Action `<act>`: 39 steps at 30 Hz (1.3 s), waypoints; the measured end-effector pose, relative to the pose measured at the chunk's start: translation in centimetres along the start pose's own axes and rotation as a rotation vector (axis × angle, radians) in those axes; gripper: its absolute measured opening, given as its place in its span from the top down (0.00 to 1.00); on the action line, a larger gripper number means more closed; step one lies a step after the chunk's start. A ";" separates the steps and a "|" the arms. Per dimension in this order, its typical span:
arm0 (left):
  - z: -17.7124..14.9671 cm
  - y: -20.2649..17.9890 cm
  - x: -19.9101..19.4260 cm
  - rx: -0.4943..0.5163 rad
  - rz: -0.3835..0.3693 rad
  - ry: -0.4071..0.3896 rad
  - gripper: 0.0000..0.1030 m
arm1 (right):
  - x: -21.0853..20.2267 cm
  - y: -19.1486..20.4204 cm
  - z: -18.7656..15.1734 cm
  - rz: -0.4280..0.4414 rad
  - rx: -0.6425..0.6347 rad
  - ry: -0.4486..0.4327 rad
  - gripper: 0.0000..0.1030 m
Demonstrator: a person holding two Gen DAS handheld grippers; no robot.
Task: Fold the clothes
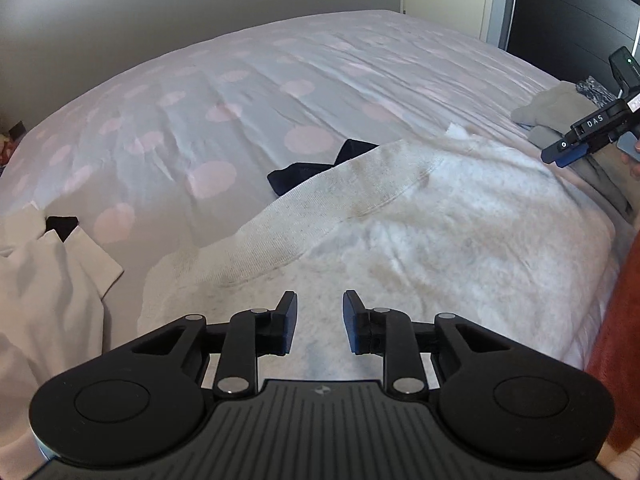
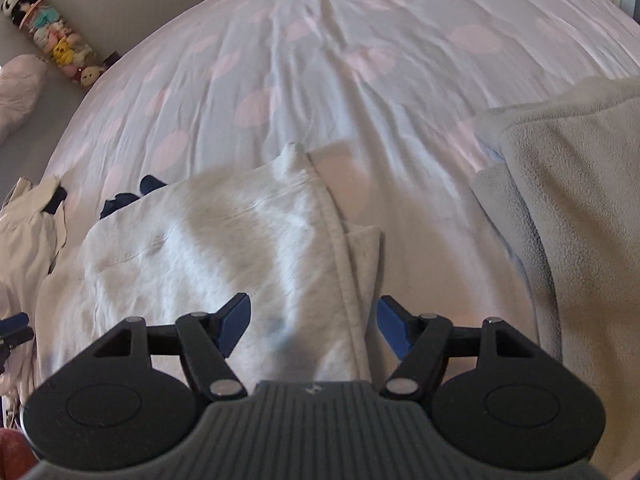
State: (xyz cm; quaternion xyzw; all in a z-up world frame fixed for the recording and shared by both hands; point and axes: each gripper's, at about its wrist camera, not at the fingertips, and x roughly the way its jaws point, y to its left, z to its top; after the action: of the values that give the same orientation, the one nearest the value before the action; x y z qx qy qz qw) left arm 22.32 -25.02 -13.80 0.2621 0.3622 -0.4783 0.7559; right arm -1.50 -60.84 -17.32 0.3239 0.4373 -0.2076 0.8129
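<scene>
A pale grey sweatshirt (image 1: 400, 220) lies spread on the bed in front of both grippers, its hem band running diagonally. My left gripper (image 1: 319, 322) hovers open just above its near part, with nothing between the fingers. In the right wrist view the same sweatshirt (image 2: 220, 240) shows a folded edge running towards me. My right gripper (image 2: 314, 326) stands wide open over that edge and holds nothing. The right gripper (image 1: 576, 140) also shows at the far right of the left wrist view. A blue tip of the left gripper (image 2: 14, 326) peeks in at the left edge.
The bed cover (image 1: 240, 100) is pale with pink dots. A navy garment (image 1: 312, 168) lies partly under the sweatshirt, and a white garment (image 1: 40, 280) lies left. Folded grey fleece (image 2: 560, 200) sits right. A tube of toys (image 2: 52, 40) lies beside the bed. A red sleeve (image 1: 616, 340) is near.
</scene>
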 end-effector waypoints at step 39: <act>-5.6 7.1 -0.6 -0.297 0.061 0.033 0.71 | -3.9 13.7 1.4 -0.038 -0.270 0.034 0.86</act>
State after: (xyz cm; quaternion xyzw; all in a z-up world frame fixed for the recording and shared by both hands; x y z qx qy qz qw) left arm 26.96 -17.71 -16.30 0.1662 0.4331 -0.3920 0.7944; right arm 5.74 -51.95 -8.72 0.2066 0.4812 -0.1566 0.8374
